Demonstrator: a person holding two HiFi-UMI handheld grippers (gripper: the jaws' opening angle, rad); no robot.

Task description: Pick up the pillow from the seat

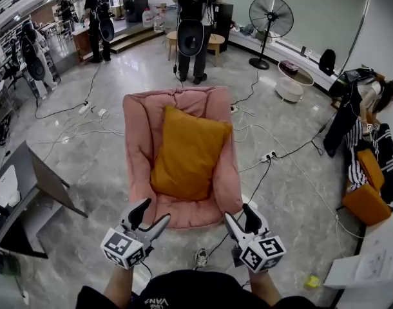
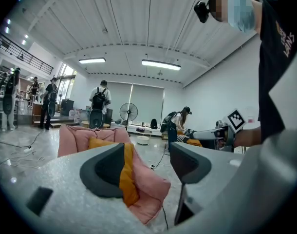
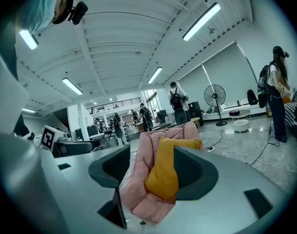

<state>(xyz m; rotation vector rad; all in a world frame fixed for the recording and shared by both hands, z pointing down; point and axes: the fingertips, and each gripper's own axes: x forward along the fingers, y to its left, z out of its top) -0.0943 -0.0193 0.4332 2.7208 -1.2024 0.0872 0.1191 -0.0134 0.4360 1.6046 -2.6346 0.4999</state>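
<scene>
Pillow (image 1: 189,153) leaning on seat (image 1: 140,140) at frame centre; left gripper (image 1: 153,212) and right gripper (image 1: 239,212) at lower edge, jaws wide apart, empty, well short of it; risk of pinching seat padding with a deep reach, or of soft pillow slipping from a shallow edge grip

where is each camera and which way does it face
Head view: on the head, steeply down at the pillow on the seat; left gripper, right gripper, forearms show.
Left gripper view: along its open jaws toward the seat; torso right.
Right gripper view: along its open jaws toward the seat; torso left.
Shared: all see the pillow.
</scene>
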